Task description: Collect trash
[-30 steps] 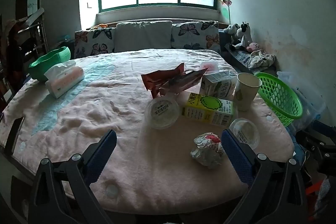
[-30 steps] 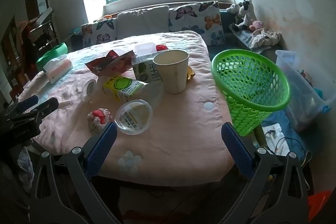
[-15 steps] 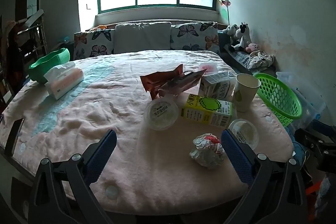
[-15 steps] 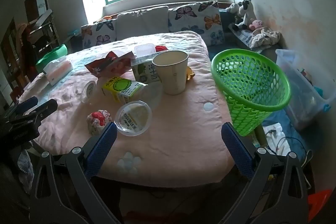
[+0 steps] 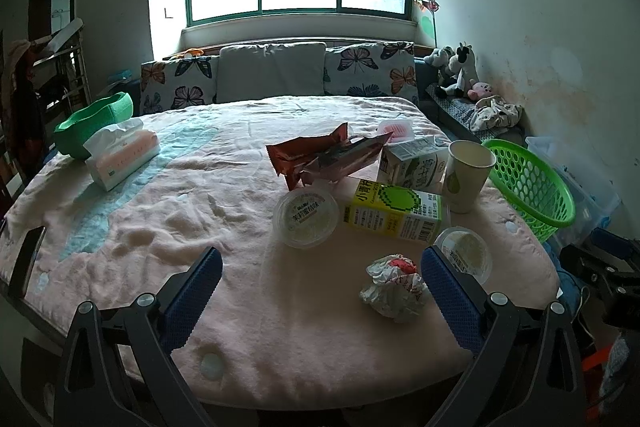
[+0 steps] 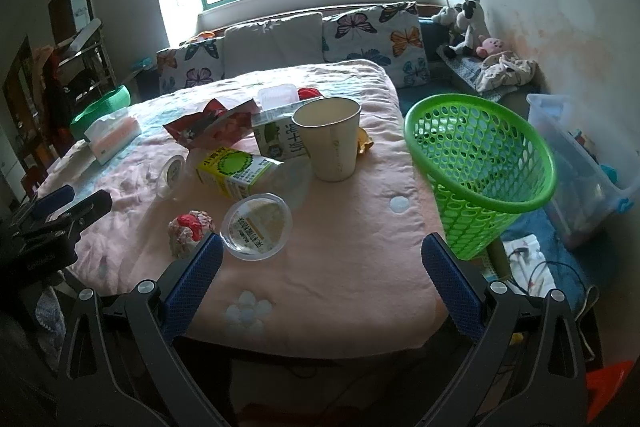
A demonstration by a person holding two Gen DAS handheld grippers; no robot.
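Trash lies on the pink-covered table (image 5: 200, 211): a crumpled wrapper (image 5: 394, 287) (image 6: 188, 231), two clear plastic cups (image 5: 306, 219) (image 6: 256, 225), a yellow-green carton (image 5: 394, 213) (image 6: 232, 169), a white-green carton (image 5: 414, 161), a red snack bag (image 5: 324, 155) and a paper cup (image 5: 466, 173) (image 6: 330, 141). A green basket (image 5: 528, 183) (image 6: 480, 171) stands at the table's right edge. My left gripper (image 5: 320, 291) is open and empty near the front edge. My right gripper (image 6: 320, 279) is open and empty, in front of the nearer clear cup.
A tissue box (image 5: 120, 155) and a green bowl (image 5: 94, 125) sit at the table's far left. A sofa with butterfly cushions (image 5: 276, 77) lies behind. A clear storage bin (image 6: 580, 167) stands right of the basket.
Both grippers have shifted only slightly; the views are almost the same. Nothing on the table has moved.
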